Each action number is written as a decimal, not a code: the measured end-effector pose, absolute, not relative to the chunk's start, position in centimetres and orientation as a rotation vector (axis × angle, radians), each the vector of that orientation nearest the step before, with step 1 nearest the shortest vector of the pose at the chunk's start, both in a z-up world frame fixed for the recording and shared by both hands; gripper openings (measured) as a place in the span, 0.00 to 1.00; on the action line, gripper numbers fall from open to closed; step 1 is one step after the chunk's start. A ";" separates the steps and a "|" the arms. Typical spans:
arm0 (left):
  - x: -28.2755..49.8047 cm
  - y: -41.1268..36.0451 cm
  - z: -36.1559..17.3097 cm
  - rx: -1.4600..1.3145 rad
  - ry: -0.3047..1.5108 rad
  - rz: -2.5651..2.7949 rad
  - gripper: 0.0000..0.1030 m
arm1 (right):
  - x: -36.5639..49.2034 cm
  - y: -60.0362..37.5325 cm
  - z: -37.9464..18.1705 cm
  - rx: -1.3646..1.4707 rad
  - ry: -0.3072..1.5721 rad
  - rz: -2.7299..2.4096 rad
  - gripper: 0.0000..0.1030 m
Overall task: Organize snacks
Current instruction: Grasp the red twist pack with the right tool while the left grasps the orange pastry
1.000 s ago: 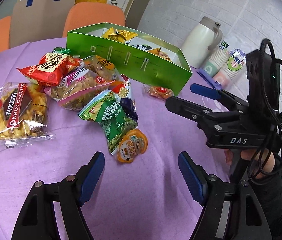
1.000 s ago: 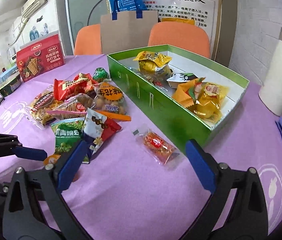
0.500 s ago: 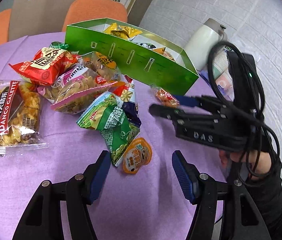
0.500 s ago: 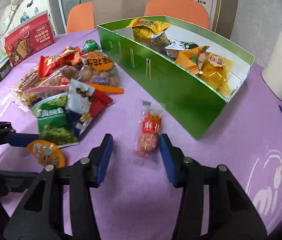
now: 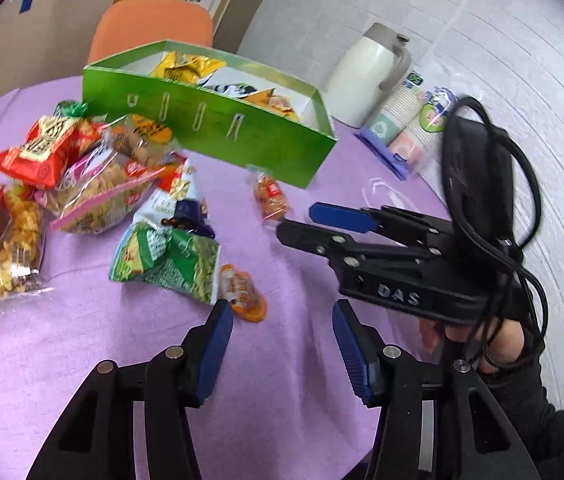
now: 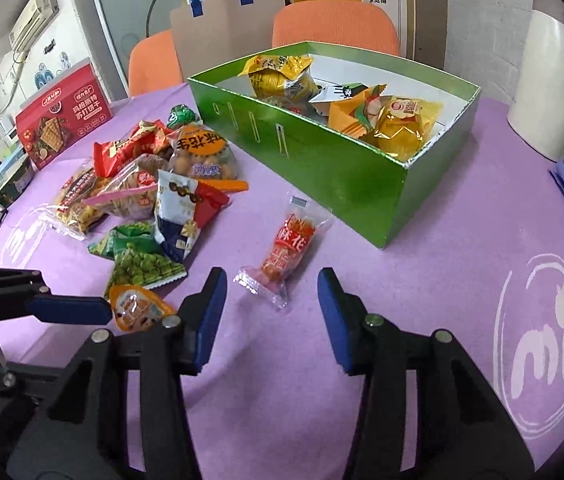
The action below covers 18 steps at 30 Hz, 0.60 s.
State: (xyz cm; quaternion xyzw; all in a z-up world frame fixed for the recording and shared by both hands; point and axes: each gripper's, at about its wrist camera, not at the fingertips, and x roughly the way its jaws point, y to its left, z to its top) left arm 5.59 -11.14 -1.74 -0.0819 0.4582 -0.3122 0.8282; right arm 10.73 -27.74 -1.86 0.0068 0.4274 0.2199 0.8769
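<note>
Green box (image 6: 333,184) sat ahead-right of the right gripper (image 6: 272,312), part filled, loose snack pile (image 6: 142,184) ahead-left; step looked like pick-up of the red mahua twist packet (image 6: 287,246), which lay just ahead between its spread fingers, so next it likely needed a short push forward, a clamp, then a lift to the box. Left gripper (image 5: 282,344) hung fingers apart, empty, with the orange jelly cup (image 5: 244,290) just ahead by its left finger. Versus half a second earlier, right fingers were wider and drawn back from the packet.

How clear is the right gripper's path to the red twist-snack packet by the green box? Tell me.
Probably clear. The right gripper is open, its fingers flanking the red twist-snack packet, which lies alone on the cloth, apart from the green box. Nothing lies between them.
</note>
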 end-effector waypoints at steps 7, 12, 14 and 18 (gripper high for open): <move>7.3 -12.1 -3.1 -0.153 1.011 -0.620 0.47 | 13.7 -26.4 -2.4 0.031 0.929 0.415 0.48; 7.5 -11.8 -3.5 -0.166 1.030 -0.618 0.37 | 13.4 -26.4 -3.1 0.018 0.947 0.414 0.23; 7.5 -11.9 -3.5 -0.172 1.033 -0.617 0.37 | 13.0 -26.8 -3.2 0.020 0.944 0.414 0.23; 8.3 -12.0 -3.4 -0.229 1.036 -0.606 0.38 | 12.8 -27.5 -3.2 0.027 0.942 0.405 0.24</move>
